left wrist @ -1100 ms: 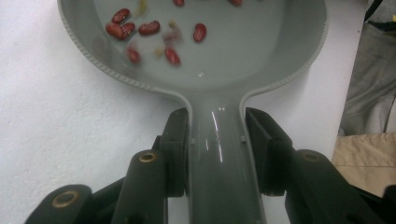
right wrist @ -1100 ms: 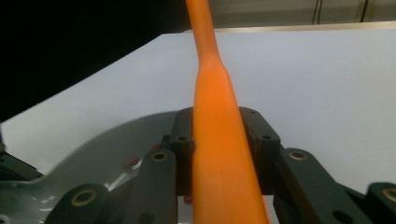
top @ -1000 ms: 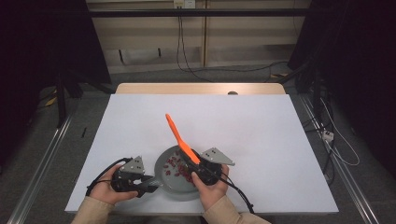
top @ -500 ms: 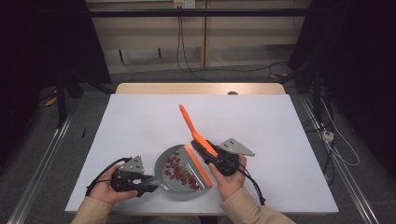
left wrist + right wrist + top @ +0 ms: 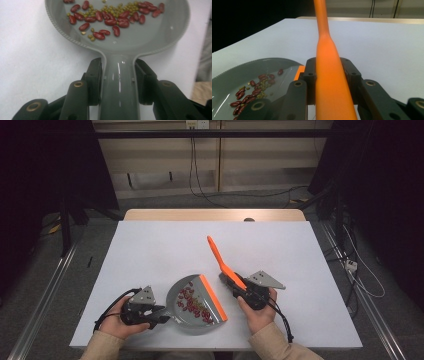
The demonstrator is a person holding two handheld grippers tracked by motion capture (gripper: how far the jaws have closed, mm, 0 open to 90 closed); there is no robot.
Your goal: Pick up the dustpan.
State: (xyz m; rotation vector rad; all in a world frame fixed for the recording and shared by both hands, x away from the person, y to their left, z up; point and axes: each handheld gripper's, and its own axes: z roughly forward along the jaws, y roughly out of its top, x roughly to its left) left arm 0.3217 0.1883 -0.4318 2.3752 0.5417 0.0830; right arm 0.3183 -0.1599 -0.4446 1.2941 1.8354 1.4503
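Swung rightward off the dustpan, the right gripper clamps the orange brush; left gripper clamps the handle — beans gathered — next, tipping out.

White table with a wooden far edge, cables hung behind it, grey floor, metal rails.

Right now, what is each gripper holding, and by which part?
Left gripper clamps the grey dustpan by its handle; right gripper clamps the orange brush on its handle.

White table, grey dustpan of beans resting on it
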